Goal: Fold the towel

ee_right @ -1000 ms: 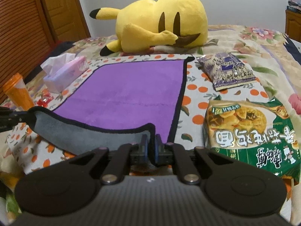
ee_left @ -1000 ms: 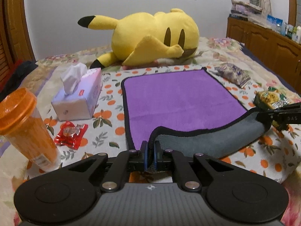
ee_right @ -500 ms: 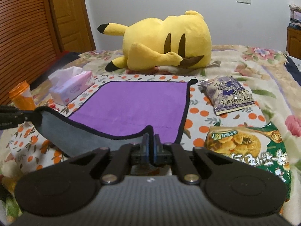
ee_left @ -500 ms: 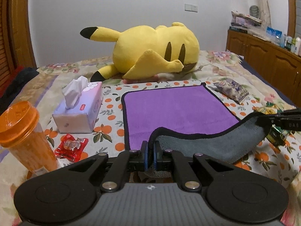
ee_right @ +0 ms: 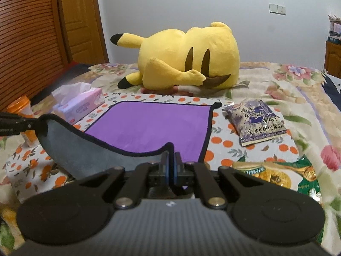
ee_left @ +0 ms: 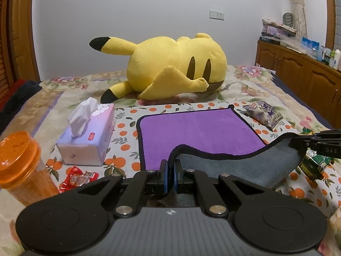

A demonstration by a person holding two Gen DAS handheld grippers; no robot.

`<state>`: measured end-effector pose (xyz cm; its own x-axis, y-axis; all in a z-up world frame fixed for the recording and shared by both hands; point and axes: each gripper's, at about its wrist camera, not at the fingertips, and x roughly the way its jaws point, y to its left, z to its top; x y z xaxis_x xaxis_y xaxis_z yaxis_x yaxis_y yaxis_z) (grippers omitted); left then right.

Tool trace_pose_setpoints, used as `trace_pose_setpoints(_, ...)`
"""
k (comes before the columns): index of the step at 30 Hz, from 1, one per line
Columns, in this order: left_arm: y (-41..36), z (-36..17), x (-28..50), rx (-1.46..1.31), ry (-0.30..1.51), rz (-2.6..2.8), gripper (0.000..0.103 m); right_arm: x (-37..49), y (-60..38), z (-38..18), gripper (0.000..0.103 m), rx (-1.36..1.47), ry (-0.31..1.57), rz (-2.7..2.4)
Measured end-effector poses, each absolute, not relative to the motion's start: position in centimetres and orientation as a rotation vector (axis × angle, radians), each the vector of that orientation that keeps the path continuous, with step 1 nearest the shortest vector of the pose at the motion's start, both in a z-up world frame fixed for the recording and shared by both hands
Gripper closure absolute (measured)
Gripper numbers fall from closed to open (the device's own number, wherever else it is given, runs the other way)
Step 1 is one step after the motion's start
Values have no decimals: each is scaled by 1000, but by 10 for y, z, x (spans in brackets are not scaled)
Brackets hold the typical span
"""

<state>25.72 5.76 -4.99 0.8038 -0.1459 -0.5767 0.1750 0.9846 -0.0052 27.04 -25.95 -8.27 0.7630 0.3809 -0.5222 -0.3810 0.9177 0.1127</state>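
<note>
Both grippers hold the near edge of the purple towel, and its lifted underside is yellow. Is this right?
Not quite. The underside is grey, not yellow; both wrist views show it. The rest holds: the left gripper and the right gripper have their jaws shut on the near edge of the purple towel.

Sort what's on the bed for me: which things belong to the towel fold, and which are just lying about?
Part of the job:
- purple towel, near edge lifted
- left gripper, shut on a near corner
- right gripper, shut on the other

Lying about:
- yellow plush toy
- tissue box
- orange cup
- red candy wrapper
- purple snack bag
- green noodle packet
</note>
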Motion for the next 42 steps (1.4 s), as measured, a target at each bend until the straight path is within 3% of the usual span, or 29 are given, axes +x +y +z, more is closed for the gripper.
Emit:
trace_pose_setpoints(15,56,-57,289,72,623,-190,97,293,-256,-85,98,-36,537,425)
trace_pose_setpoints(42,42,-15,346,89,524,-184,97,344,-247,-47,99,-169,429,397)
